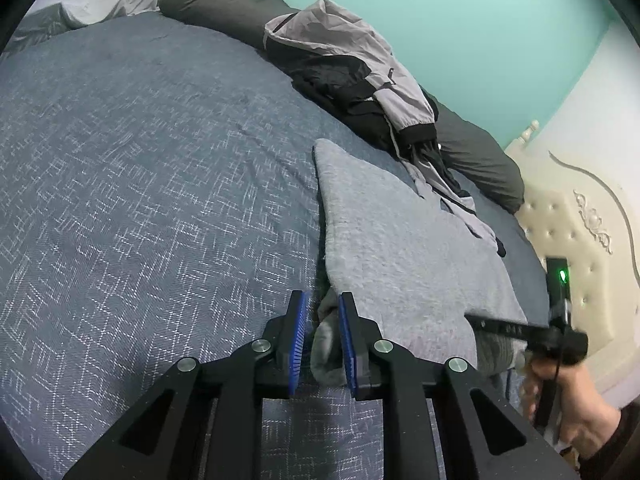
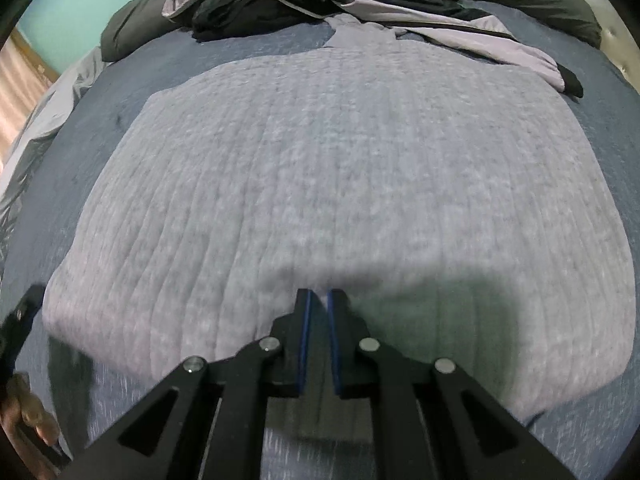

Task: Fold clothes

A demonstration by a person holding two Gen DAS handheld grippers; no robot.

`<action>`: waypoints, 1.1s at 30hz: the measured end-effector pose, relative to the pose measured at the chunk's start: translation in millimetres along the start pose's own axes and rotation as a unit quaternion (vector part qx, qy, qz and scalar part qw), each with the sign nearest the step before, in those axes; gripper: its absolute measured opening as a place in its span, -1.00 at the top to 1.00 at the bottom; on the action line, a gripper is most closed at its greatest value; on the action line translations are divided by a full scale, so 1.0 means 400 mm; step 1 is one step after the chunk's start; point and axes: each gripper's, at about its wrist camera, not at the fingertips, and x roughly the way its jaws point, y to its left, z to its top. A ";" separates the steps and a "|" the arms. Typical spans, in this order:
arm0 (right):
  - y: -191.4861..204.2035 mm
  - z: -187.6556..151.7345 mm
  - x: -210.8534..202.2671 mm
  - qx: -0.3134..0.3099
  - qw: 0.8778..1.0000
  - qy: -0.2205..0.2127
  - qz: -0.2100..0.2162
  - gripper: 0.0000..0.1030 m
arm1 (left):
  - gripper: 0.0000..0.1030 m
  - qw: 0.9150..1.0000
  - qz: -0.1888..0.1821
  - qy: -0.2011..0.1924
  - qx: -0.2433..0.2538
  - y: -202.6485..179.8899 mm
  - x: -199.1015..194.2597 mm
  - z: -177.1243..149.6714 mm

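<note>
The left claw [image 1: 322,336] is clamped on a bunched corner of the grey sweater [image 2: 340,168] — the right claw [image 2: 319,334], low in frame, grips its near hem on the bed [image 1: 140,200].

Light grey ribbed sweater [image 2: 340,184], blue crosshatch-patterned bedspread [image 1: 140,200], grey-and-black jacket [image 1: 352,72], dark olive pillow [image 1: 224,4], mint-green wall [image 1: 460,20]

Bedspread [image 1: 140,184] seemingly open leftward; jacket heap [image 1: 340,68] blocks far side

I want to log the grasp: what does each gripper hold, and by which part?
Left gripper pinches the grey sweater at its near corner. Right gripper is nearly closed at the sweater's near edge; a grip cannot be told.
</note>
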 end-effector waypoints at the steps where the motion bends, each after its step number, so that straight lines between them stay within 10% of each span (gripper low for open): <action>1: 0.000 0.012 0.005 -0.001 1.000 0.003 -0.003 0.87 | 0.65 1.000 0.000 0.000 0.000 0.001 -0.001 0.001; 33: -0.036 0.452 0.177 0.043 0.999 0.005 -0.024 0.88 | 0.65 0.999 0.020 0.000 -0.027 0.070 0.004 0.023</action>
